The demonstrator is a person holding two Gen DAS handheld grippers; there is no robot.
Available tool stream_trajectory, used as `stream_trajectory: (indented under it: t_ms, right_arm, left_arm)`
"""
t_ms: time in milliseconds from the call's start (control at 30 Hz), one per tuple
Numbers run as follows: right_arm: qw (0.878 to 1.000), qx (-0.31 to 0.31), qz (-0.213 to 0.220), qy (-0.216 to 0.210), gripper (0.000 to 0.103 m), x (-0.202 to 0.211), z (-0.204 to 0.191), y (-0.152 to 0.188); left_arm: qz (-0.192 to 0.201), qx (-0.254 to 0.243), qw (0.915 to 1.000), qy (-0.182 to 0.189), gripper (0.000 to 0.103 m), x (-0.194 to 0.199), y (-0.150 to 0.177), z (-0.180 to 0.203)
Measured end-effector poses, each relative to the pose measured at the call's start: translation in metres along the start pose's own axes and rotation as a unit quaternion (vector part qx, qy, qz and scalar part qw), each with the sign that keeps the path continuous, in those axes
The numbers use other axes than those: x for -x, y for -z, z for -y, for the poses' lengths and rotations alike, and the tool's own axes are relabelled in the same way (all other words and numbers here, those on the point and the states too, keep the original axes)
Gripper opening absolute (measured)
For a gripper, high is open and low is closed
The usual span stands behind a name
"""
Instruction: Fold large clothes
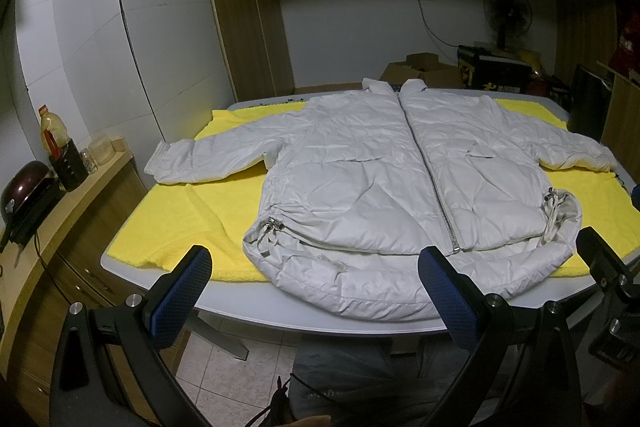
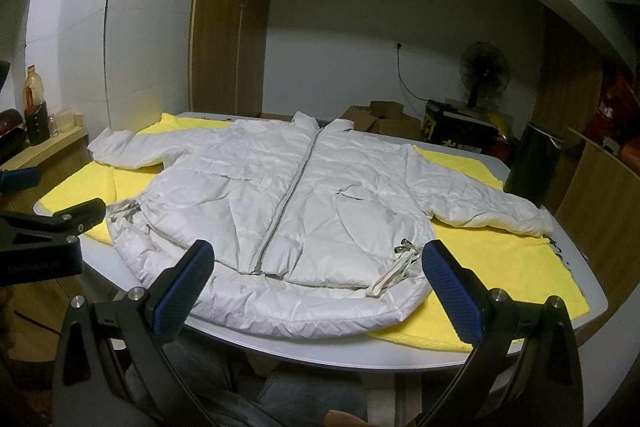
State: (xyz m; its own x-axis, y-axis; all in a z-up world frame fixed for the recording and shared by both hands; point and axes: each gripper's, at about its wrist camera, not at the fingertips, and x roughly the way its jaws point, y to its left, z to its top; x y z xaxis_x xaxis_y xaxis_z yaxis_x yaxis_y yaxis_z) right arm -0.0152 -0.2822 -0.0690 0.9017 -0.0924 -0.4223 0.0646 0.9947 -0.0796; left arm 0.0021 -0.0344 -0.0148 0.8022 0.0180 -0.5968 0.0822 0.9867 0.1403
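Jacket (image 1: 400, 179) lies flat beyond both grippers' parted, empty fingers (image 1: 182, 299); probably best to pinch each sleeve cuff first, folding inward evenly.

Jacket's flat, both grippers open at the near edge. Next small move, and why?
Probably take the left gripper out to the left sleeve and pinch its cuff. The jacket lies spread, zipped, front up on the yellow towel, both sleeves out sideways; the right gripper hovers open, holding nothing.

Jacket (image 1: 384, 179) lies flat on towel (image 1: 176, 227) on table (image 1: 256, 303), sleeves spread left and right, collar far; fan (image 1: 507, 11) stands behind.
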Motion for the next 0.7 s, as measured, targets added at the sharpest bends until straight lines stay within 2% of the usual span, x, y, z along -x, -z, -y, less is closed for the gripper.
stream_trajectory:
  t_ms: [400, 533, 600, 633, 700]
  right_arm:
    - [1.000, 0.011, -0.007, -0.004, 0.103, -0.005, -0.005, 0.001]
    - [1.000, 0.012, -0.004, -0.002, 0.103, -0.005, -0.004, 0.001]
    - [1.000, 0.011, -0.004, -0.002, 0.103, -0.005, -0.005, 0.001]
    - [1.000, 0.011, -0.005, -0.003, 0.103, -0.007, -0.005, 0.002]
    - [1.000, 0.011, -0.006, -0.005, 0.103, -0.006, -0.005, 0.002]
  left_arm:
    - [-0.001, 0.000, 1.0000, 0.000, 0.103, 0.000, 0.000, 0.000]
    - [-0.004, 0.013, 0.9998, 0.013, 0.103, -0.001, 0.001, -0.002]
    - [-0.014, 0.038, 0.9981, 0.047, 0.103, -0.006, 0.002, -0.010]
    - [-0.022, 0.057, 0.9951, 0.078, 0.103, -0.011, 0.002, -0.017]
    - [-0.041, 0.103, 0.9825, 0.149, 0.103, -0.023, 0.002, -0.033]
